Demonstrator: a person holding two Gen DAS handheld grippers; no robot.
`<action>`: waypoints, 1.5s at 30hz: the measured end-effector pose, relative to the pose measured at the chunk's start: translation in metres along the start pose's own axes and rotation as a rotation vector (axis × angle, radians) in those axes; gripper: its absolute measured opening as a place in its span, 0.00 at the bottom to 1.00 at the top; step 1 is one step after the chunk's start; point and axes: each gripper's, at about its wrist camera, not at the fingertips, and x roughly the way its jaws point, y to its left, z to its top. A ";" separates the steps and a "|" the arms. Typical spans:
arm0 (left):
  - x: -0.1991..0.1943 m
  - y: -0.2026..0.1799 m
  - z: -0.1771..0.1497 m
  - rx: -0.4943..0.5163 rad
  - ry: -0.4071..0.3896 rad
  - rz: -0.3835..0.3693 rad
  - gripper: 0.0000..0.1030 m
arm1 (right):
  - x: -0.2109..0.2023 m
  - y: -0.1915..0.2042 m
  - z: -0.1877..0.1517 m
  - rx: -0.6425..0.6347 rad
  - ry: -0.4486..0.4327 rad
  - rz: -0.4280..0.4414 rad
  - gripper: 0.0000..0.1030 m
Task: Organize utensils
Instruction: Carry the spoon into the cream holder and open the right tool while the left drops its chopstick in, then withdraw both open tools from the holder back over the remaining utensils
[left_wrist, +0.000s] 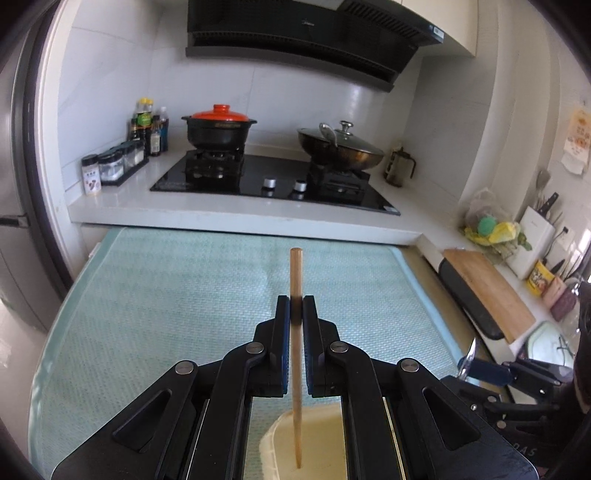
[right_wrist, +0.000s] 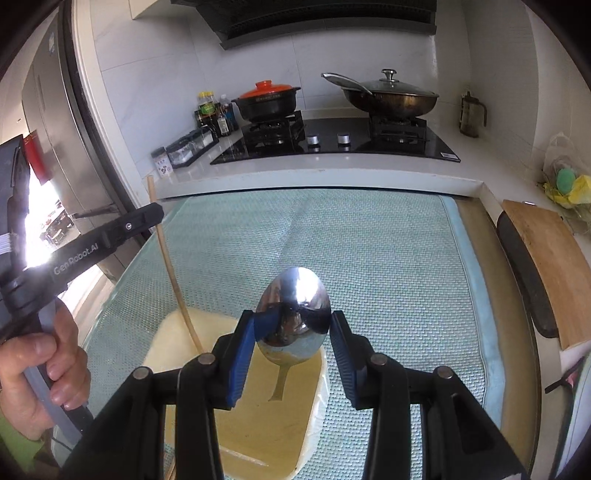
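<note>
Holding chopstick (left_wrist: 295, 280) pinched upright in my left gripper (left_wrist: 295, 306), spoon (right_wrist: 295, 306) bowl clamped in right gripper (right_wrist: 293, 325), both above tray (right_wrist: 173, 332) on mat (right_wrist: 388, 258), tips down for dropping in.

The mat (left_wrist: 166, 295) is pale mint green with a fine woven dot pattern, and the tray (right_wrist: 266, 424) on it is cream. The chopstick (left_wrist: 295, 273) is light tan wood, the spoon (right_wrist: 295, 306) mirror-bright silver. Both tongs are black with blue pads (right_wrist: 240, 365).
</note>
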 end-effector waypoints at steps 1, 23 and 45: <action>0.001 0.000 -0.001 0.003 0.006 0.000 0.05 | 0.004 -0.001 0.000 0.000 0.007 -0.006 0.40; -0.195 0.072 -0.066 0.109 -0.008 0.101 0.84 | -0.114 -0.020 -0.057 -0.026 -0.103 -0.004 0.57; -0.259 0.094 -0.280 -0.127 0.187 0.137 0.97 | -0.206 0.024 -0.321 -0.042 -0.139 -0.133 0.62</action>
